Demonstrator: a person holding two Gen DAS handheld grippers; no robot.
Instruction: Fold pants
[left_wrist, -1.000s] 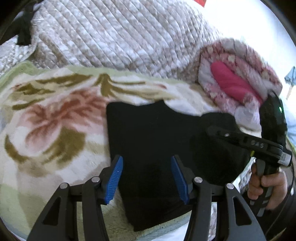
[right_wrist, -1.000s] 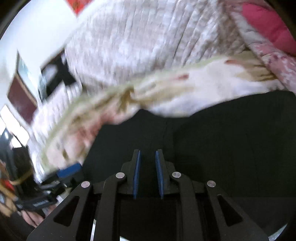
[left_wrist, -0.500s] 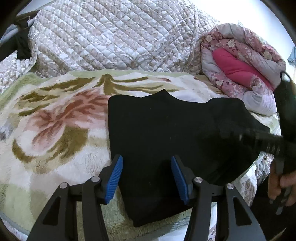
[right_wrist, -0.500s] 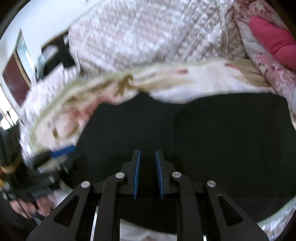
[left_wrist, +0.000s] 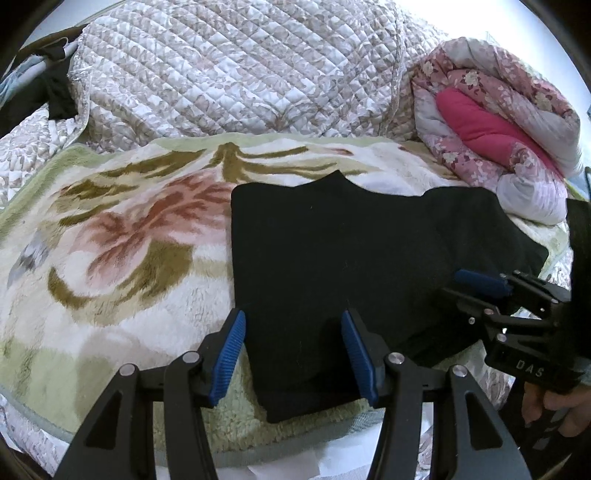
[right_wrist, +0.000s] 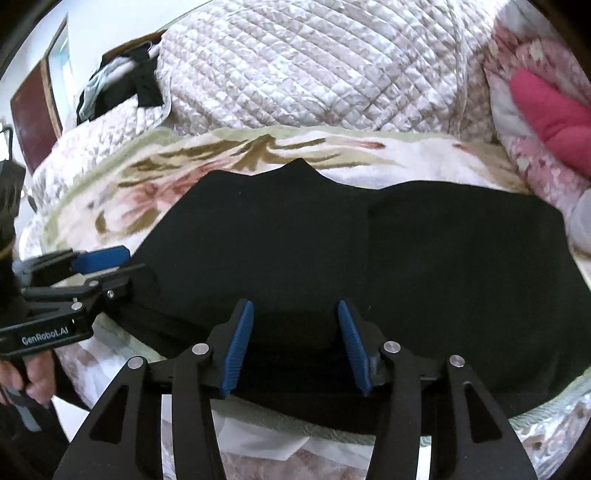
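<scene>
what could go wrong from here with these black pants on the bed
1. The black pants reach close to the near edge of the floral blanket; a careless tug might slide them off the bed.
2. The right gripper, jaws just opened with nothing pinched, hovers over black-on-black layers, so it may grab the wrong one.
3. The left gripper is open too: nothing pins the fold, which could spring back.

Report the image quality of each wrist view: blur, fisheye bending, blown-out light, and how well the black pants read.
Left wrist view: sharp; fisheye bows the floral blanket; wall top right blown white; black pants a near-featureless dark mass. Right wrist view: slight smear at the edges, on the pink quilt bundle and the left gripper; pants' folds barely readable, one faint seam visible.
</scene>
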